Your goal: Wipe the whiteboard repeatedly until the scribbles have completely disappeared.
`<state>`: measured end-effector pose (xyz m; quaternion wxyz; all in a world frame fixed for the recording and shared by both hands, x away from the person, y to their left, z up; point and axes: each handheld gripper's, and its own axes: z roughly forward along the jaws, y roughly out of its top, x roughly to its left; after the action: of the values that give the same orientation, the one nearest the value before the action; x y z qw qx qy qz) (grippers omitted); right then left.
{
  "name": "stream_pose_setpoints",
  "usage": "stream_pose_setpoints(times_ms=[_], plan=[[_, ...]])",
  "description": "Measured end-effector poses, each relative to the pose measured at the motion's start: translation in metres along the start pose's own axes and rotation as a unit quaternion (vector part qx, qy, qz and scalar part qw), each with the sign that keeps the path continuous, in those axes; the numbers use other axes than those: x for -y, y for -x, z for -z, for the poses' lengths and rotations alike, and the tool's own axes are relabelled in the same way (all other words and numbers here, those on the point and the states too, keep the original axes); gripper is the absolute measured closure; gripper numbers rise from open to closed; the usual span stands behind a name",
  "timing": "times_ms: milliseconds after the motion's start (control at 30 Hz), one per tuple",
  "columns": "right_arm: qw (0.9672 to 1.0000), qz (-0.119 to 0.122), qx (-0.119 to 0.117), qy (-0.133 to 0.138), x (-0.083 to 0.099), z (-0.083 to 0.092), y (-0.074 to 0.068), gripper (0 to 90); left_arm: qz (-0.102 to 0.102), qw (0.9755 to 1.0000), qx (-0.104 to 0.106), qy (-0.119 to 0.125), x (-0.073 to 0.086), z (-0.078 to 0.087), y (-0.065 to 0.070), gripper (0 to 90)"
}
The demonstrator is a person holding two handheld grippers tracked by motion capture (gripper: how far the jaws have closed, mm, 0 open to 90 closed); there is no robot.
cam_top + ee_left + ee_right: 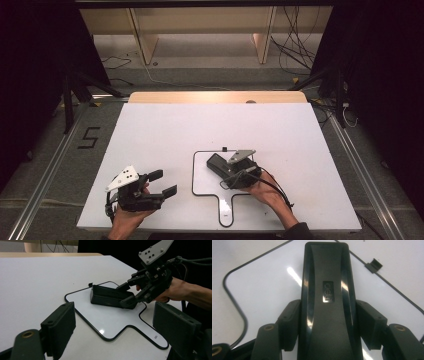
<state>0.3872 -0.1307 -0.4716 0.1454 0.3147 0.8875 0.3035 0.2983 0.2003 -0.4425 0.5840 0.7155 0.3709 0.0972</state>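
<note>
Right gripper fingers clamp black tray, nothing inside.

digit "5" is taped in black on the grey floor left of the table | embossed mark on the glossy black oblong case cannot be read

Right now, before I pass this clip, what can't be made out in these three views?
- Embossed mark on the black tray: right gripper view, too blurred by glare to read.
- Small print on the white board: left gripper view, too small.
- Tray's near end: right gripper view, cut off by the bottom edge between the right gripper pads.
- Left gripper cable: high view, hidden under the hand.
</note>
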Motion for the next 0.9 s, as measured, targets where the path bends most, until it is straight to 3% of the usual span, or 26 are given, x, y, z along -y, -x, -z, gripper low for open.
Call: stream_pose_setpoints(times_ms=[233, 367, 700, 900], plan=[[0.9987, -0.043, 0.029, -0.001, 0.003, 0.001, 0.025, 41.2, 0.001, 1.0, 0.0, 0.0, 0.0, 0.0, 0.0, 17.9], [0.9982, -0.046, 0.038, -0.004, 0.005, 0.002, 0.029, 41.2, 0.0, 1.0, 0.0, 0.0, 0.0, 0.0, 0.0, 17.9], [0.9996, 0.026, -0.008, -0.002, 0.0, 0.002, -0.019, 41.2, 0.001, 1.0, 0.0, -0.001, 0.0, 0.0, 0.0, 17.9], [0.9986, 0.046, -0.025, -0.003, 0.004, 0.006, -0.035, 41.2, 0.0, 1.0, 0.0, 0.0, 0.0, 0.0, 0.0, 17.9]])
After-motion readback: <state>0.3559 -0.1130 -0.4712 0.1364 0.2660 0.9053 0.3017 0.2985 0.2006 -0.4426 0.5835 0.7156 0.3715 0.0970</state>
